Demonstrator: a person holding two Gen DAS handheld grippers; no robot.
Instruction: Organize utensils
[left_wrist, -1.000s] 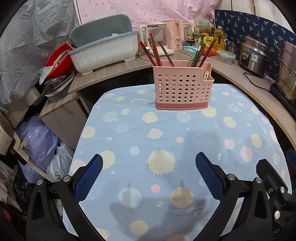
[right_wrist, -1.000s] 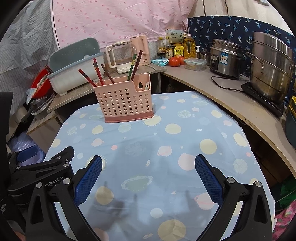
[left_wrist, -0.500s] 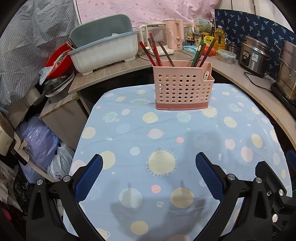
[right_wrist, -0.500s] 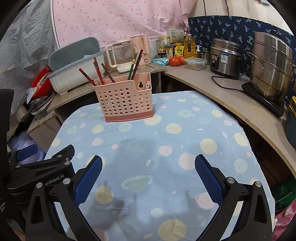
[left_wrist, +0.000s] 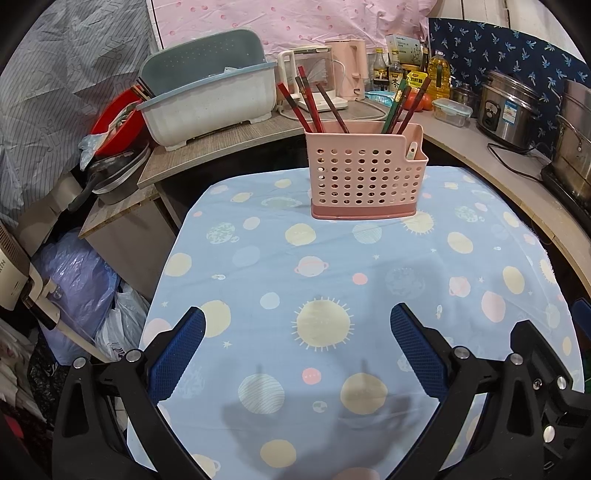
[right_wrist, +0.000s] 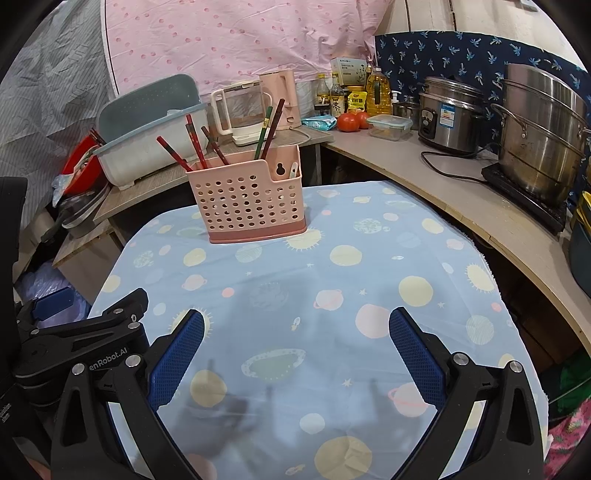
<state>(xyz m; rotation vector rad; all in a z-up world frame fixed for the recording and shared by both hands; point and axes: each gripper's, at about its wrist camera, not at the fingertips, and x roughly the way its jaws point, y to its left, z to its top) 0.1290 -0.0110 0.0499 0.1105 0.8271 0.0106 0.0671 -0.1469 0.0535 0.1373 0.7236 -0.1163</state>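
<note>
Cluttered kitchen corner, blue planet-print tablecloth (left_wrist: 332, 266) bare up front; pink perforated plastic utensil basket (left_wrist: 365, 177) at far edge already holds red and green chopsticks (left_wrist: 314, 107); your left gripper (left_wrist: 295, 343) and right gripper (right_wrist: 295, 343) both spread wide, holding nothing; task looks near finished

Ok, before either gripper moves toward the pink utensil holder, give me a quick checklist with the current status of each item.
1. Left gripper open, nothing held: ok.
2. Right gripper open, nothing held: ok.
3. Pink utensil holder upright on the tablecloth: ok.
4. Chopsticks standing inside the holder: ok.
5. Loose utensils left on the cloth to sort: none visible, ok.
6. White utensil in the side pocket, what it is: cannot tell.
</note>
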